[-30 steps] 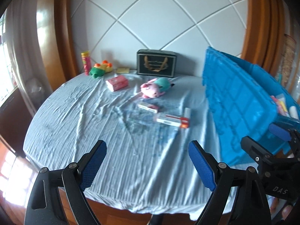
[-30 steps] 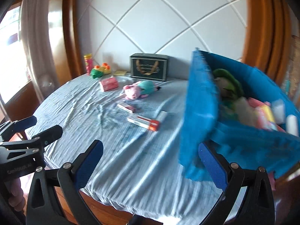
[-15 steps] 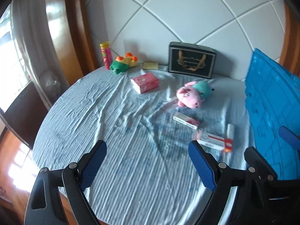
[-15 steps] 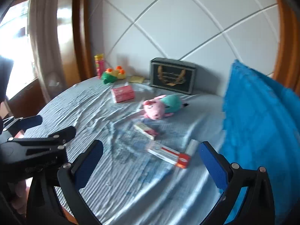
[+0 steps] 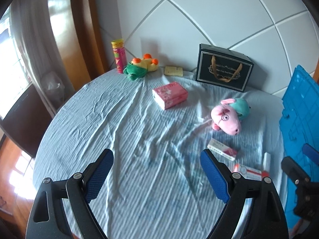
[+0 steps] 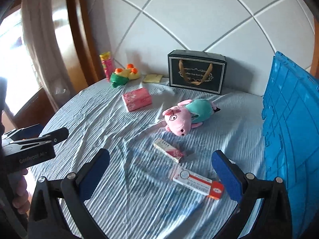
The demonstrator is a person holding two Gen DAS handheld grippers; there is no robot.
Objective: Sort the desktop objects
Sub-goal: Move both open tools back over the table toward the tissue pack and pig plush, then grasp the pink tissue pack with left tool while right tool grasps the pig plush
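Both tongs, left tongs (image 5: 156, 172) and right tongs (image 6: 160, 171), spread, empty; pig plush (image 6: 184, 116) apparently untouched.

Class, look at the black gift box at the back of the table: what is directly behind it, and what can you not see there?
Behind the black gift box rises the white panelled wall. The box hides the strip of tablecloth and wall base behind it.

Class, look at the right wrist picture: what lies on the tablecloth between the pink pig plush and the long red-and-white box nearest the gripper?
In the right wrist view, one small pink-and-white carton lies between the pig plush and the long red-and-white box, touching neither.
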